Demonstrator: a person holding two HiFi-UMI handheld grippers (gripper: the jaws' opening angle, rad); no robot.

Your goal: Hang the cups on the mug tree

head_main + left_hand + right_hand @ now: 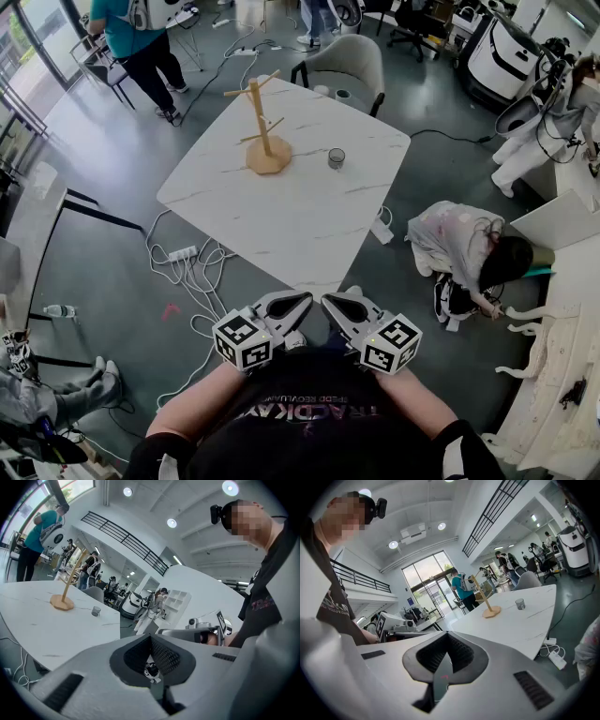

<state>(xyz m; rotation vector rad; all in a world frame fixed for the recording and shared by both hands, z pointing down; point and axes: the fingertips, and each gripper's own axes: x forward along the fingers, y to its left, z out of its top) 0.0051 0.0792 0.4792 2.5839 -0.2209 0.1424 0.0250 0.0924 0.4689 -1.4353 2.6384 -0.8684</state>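
- L gripper (302,298): jaws together, tips touching. Held off worktop (300,230) near corner, close to person's body.
- R gripper (330,300): jaws together, just beside L gripper.
- Mug tree (263,131): upright, toward worktop far corner.
- Cup (336,158): upright on worktop, near tree base on its right, not touching.

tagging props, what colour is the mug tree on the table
Pale tan, natural wooden mug tree, standing on the white marble-pattern table; clearest in the head view.

One mug tree (262,131), one cup (336,158), one table (309,220).
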